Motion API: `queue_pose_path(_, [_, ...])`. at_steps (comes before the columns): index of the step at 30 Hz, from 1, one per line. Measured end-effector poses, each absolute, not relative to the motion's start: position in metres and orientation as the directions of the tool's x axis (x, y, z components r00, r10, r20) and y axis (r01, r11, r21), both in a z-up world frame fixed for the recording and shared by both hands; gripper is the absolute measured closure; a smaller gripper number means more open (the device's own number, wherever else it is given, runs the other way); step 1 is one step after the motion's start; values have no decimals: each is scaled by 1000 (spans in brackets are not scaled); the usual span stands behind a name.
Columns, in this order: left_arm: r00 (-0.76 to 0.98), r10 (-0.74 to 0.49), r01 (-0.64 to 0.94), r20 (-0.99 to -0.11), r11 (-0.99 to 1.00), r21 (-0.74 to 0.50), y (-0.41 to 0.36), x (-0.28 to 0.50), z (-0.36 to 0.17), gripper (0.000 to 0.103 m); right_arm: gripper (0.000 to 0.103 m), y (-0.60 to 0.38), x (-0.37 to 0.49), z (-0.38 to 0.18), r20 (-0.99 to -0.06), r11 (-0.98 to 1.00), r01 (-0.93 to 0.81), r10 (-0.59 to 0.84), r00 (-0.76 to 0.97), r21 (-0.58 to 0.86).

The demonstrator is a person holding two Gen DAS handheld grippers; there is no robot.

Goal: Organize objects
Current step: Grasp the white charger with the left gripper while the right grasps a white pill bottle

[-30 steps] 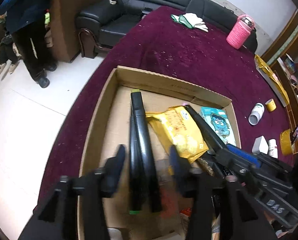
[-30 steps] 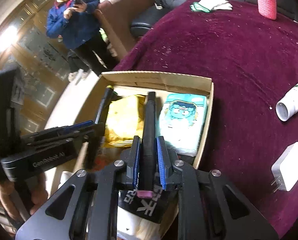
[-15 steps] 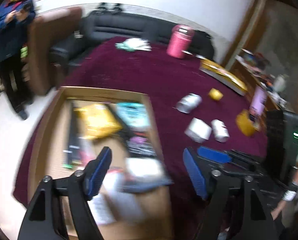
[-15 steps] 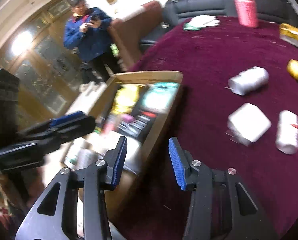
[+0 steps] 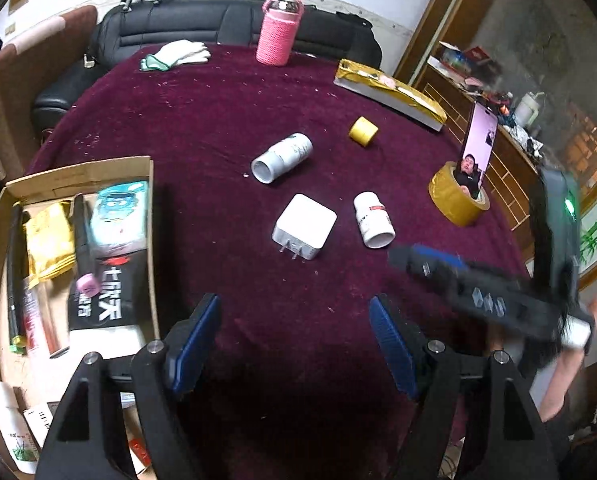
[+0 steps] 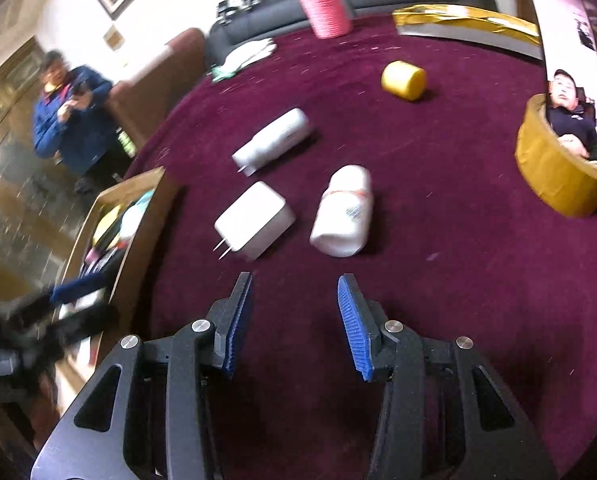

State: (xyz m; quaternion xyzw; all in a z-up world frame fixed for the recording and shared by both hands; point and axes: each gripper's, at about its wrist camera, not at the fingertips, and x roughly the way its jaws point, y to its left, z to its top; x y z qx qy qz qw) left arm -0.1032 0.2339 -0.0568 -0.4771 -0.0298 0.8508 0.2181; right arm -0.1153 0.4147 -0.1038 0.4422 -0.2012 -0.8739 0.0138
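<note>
My right gripper (image 5: 418, 256) smearing into blur, cardboard box (image 5: 78, 168) running off the frame's left edge, bottle label (image 6: 348, 210) blurring past reading.

Above the maroon worktop (image 5: 218, 120) the left gripper (image 5: 294, 344) hangs with its blue-padded fingers (image 5: 196, 340) spread and empty, the white charger (image 5: 304, 226) and a lying white bottle (image 5: 372, 220) ahead, the filled cardboard box (image 5: 150, 200) at left.
</note>
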Motion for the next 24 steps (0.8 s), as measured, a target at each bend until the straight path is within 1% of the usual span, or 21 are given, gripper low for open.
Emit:
queue_pose_path(4, [-446,389,-340,-806,-907,-250,235,-106,-58,27,59,434,-139,-112,-777,-900,-202,-200,-597,387])
queue_pose_path(9, [-442,375,-354,-815,-908,-226,242,-117,-59,27,59,438,-164,-125,-811,-897,-261,-160,-563,358])
queue_pose_path(11, [-439,370,-352,-819,-909,-222,244,-122,-62,27,59,436,-167,-131,-815,-896,-256,-173,-554,364])
queue_pose_path(12, [-435,370,-353,-821,-909,-223,246,-124,-63,27,59,436,-166,-133,-812,-895,-250,-181,-555,371])
queue_pose_path(14, [-419,369,-355,-830,-908,-224,250,-132,-67,27,69,433,-161,-133,-811,-904,-241,-166,-561,352])
queue_pose_path(16, [-412,365,-357,-835,-908,-220,256,-139,-69,27,69,434,-154,-133,-806,-906,-229,-173,-566,355])
queue_pose_path(19, [-394,361,-376,-845,-902,-211,269,-152,-71,27,69,440,-137,-135,-788,-889,-219,-215,-576,403])
queue_pose_path(21, [-372,362,-407,-855,-891,-200,281,-163,-75,27,69,441,-127,-136,-782,-885,-211,-228,-581,415])
queue_pose_path(24, [-366,313,-429,-876,-892,-140,298,-178,-85,27,69,441,-113,-137,-773,-883,-203,-234,-590,422])
